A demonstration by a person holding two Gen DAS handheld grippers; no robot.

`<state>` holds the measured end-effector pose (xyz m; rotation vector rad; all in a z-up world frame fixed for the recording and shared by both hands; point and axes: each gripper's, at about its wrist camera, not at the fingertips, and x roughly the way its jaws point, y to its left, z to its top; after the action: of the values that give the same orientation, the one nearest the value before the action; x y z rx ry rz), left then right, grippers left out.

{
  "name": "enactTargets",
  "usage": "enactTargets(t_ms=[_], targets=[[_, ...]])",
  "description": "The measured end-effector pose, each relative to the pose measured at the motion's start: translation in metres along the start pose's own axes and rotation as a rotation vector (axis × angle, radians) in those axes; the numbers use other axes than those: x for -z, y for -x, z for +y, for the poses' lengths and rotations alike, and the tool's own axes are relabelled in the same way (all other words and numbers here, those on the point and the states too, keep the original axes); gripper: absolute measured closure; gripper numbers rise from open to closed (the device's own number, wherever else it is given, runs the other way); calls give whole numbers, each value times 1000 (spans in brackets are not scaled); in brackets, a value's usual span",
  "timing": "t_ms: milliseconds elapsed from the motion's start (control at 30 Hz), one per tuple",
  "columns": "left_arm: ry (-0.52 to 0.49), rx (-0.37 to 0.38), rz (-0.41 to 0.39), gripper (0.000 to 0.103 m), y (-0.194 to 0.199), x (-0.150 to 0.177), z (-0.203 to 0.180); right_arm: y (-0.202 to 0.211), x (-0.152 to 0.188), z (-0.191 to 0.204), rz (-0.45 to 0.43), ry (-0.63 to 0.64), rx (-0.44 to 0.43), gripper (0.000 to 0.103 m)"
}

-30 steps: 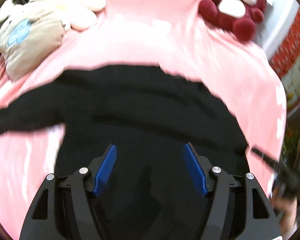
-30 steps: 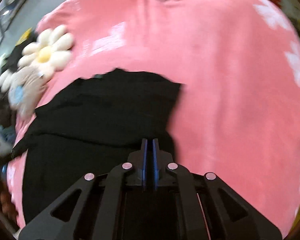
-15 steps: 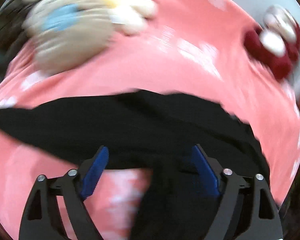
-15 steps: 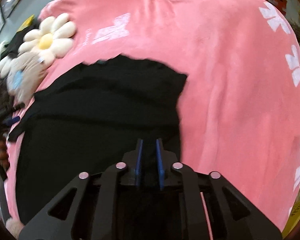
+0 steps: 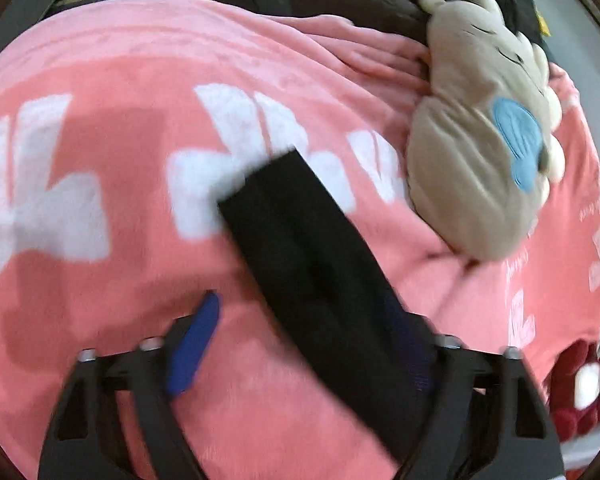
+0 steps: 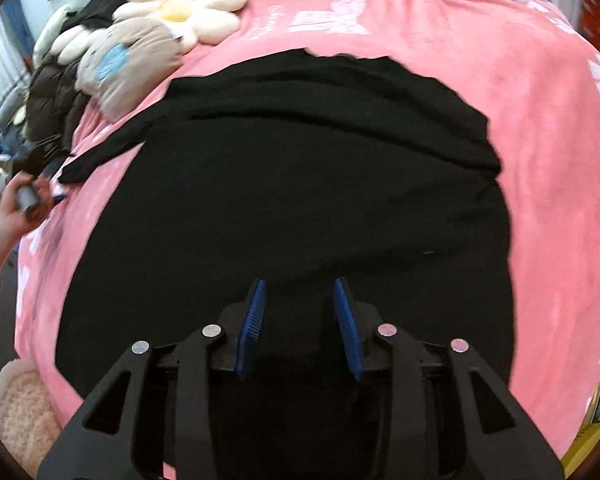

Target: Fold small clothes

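Observation:
A black garment (image 6: 292, 184) lies spread on a pink blanket (image 6: 548, 128). Its right side is folded over the body, and its left sleeve (image 5: 300, 240) stretches out flat over the blanket. My left gripper (image 5: 300, 336) is open above the sleeve, which runs between its blue pads toward the right finger, partly hiding that pad. My right gripper (image 6: 300, 316) is open over the lower part of the garment, holding nothing. The left gripper and the hand holding it show small at the left edge of the right wrist view (image 6: 32, 184).
A beige plush with a blue patch (image 5: 484, 152) lies right of the sleeve, with dark clothes behind it. A daisy-shaped pillow (image 6: 188, 8) lies at the back left. A red plush (image 5: 580, 384) shows at the blanket's edge. A fluffy mat (image 6: 20, 408) lies off the blanket at bottom left.
My left gripper swung left from over the garment's body to its outstretched sleeve, staying open. My right gripper opened and let go of the black fabric.

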<state>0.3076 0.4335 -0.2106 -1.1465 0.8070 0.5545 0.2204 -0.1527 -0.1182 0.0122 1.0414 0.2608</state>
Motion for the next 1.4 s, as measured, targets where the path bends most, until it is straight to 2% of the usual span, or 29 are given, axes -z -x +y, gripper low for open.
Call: enactTargets(t_ms=[33, 67, 100, 133, 233, 267, 367, 433, 467, 533, 600, 633, 667, 700, 733, 800, 867, 900, 933, 1000, 1033, 1100, 1233, 1300, 1400], targets=[[-9, 9, 4, 66, -4, -5, -4, -1, 0, 3, 4, -3, -9, 68], [-20, 16, 0, 95, -3, -6, -9, -2, 1, 4, 4, -8, -12, 68], [-37, 32, -5, 101, -2, -6, -19, -1, 1, 5, 3, -18, -14, 68], [-62, 49, -24, 101, 6, -4, -31, 1, 2, 5, 1, -24, -17, 67], [-259, 143, -107, 101, 49, 17, -98, 2, 6, 0, -5, -49, -19, 57], [-368, 192, -125, 101, 69, 35, -134, 3, 7, -3, -5, -55, -21, 57], [-606, 353, -140, 101, 124, 98, -217, 4, 11, -17, -11, -96, -34, 57], [-721, 458, -113, 101, 150, 146, -258, 9, 13, -29, -24, -123, -25, 57], [-794, 512, -85, 101, 162, 183, -283, 11, 15, -36, -28, -135, -20, 57], [-892, 589, 7, 101, 169, 247, -315, 16, 20, -51, -36, -161, -1, 57], [-952, 614, 98, 100, 162, 300, -330, 20, 24, -66, -35, -185, 16, 57], [-1004, 598, 143, 99, 151, 338, -335, 22, 27, -77, -33, -201, 36, 57], [-1034, 573, 159, 98, 143, 362, -334, 24, 28, -85, -33, -211, 44, 57], [-1064, 545, 181, 90, 130, 386, -332, 26, 30, -93, -34, -218, 52, 57], [-1097, 507, 207, 60, 116, 408, -327, 28, 30, -103, -34, -220, 74, 57], [-1179, 359, 209, 32, 86, 450, -311, 33, 26, -122, -38, -229, 96, 56], [-1232, 277, 219, 32, 69, 473, -286, 39, 18, -135, -66, -234, 120, 55], [-1249, 244, 215, 32, 67, 479, -275, 42, 10, -140, -79, -226, 128, 51], [-1270, 200, 220, 31, 63, 482, -262, 42, -3, -146, -88, -216, 124, 42], [-1285, 149, 232, 30, 62, 482, -243, 40, -27, -155, -119, -225, 100, 36], [-1292, 138, 238, 29, 62, 481, -234, 33, -48, -161, -137, -246, 50, 36], [-1315, 87, 215, 28, 66, 473, -217, 16, -78, -168, -142, -287, 4, 36], [-1296, 32, 242, 27, 72, 451, -193, -29, -123, -168, -118, -328, -21, 36], [-1286, 11, 247, 27, 74, 441, -185, -53, -135, -167, -89, -345, -23, 37], [-1322, -16, 228, 27, 81, 437, -177, -84, -142, -162, -39, -364, -20, 37]])
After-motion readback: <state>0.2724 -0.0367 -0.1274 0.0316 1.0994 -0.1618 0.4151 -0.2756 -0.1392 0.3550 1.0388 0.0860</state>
